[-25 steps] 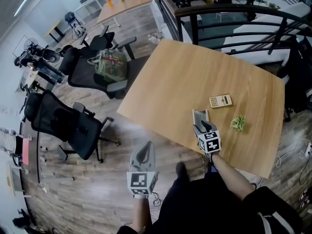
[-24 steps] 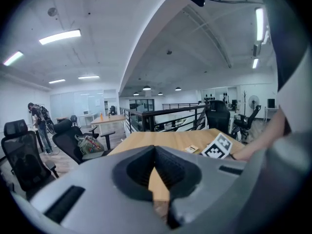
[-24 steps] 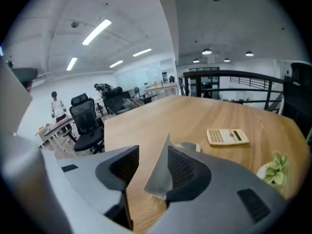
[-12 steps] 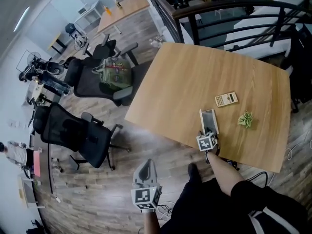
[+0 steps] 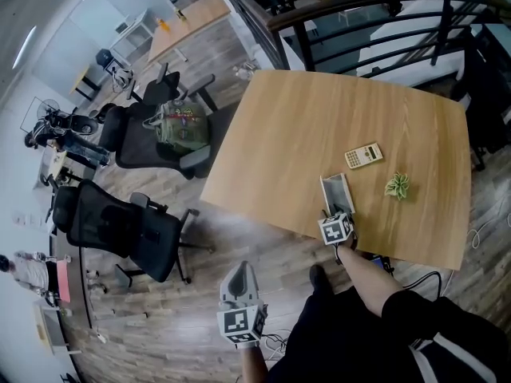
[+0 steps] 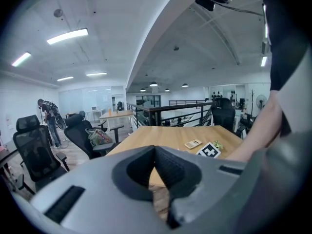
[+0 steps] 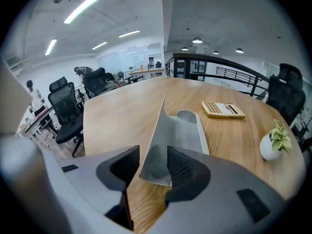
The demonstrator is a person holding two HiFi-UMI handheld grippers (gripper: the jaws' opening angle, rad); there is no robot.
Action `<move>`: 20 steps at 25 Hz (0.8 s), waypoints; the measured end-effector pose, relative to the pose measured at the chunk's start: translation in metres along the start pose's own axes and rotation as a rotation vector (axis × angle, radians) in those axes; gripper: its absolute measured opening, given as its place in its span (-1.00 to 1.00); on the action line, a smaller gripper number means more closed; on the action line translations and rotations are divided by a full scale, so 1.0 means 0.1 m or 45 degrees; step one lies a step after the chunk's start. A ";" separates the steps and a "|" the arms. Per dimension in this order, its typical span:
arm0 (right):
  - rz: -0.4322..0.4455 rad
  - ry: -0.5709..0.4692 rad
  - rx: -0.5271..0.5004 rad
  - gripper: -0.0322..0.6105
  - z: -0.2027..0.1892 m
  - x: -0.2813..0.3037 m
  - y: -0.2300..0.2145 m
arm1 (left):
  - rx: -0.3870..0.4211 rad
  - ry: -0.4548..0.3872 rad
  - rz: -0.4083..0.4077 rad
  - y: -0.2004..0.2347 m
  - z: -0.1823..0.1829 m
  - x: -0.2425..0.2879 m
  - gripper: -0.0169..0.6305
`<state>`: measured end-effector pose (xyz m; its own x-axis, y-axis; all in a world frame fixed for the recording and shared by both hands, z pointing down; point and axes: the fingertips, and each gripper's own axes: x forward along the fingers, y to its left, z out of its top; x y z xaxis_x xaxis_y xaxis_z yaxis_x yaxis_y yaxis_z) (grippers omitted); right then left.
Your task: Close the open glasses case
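Evidently R gripper (image 7: 148, 162) is pinching the case (image 5: 336, 191) lid (image 7: 157, 126) upright near table (image 5: 303, 118) edge, prob. for folding it down; L gripper (image 6: 155, 155) is hanging clenched, empty, off-table.

We list: open-plan office, upper level. Floor (image 5: 200, 294): grey-brown wood planks. Furn.: lg light-wood table (image 5: 319, 118) w/ rounded corners; 2 black office chairs on castors off its edge, at head view's left, nearer one (image 5: 120, 222) w/ headrest, farther one (image 5: 148, 134) w/ green bag (image 5: 177, 122) on seat; 2nd wood table (image 5: 192, 14) further back. Black metal railing (image 5: 359, 10) runs behind lg table. Walls white. Ceiling white, long strip lights (image 7: 80, 9), round downlights (image 7: 197, 40) over far section. Cables (image 5: 483, 234) on floor at right.
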<state>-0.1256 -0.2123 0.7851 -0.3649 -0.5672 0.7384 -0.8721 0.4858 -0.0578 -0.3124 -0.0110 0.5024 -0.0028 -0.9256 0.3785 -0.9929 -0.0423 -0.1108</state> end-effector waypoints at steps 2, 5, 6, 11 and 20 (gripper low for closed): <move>-0.005 -0.025 0.027 -0.35 0.03 -0.03 -0.03 | 0.001 -0.003 -0.007 -0.01 0.00 0.02 -0.95; -0.005 -0.049 0.055 -0.40 0.06 -0.08 -0.08 | 0.004 -0.012 -0.016 -0.03 0.04 0.05 -0.95; 0.001 -0.056 0.061 -0.42 0.07 -0.10 -0.09 | 0.006 -0.014 -0.020 -0.04 0.05 0.06 -0.95; 0.030 -0.085 0.051 -0.72 0.10 -0.18 -0.08 | 0.016 -0.019 -0.039 -0.09 0.09 0.10 -0.95; 0.043 -0.056 0.051 -0.84 0.01 -0.19 -0.16 | 0.024 -0.019 -0.056 -0.11 0.11 0.16 -0.95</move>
<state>-0.1047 -0.2098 0.7709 -0.4076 -0.5800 0.7053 -0.8711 0.4786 -0.1099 -0.2998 -0.0298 0.4994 0.0426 -0.9282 0.3697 -0.9897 -0.0899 -0.1114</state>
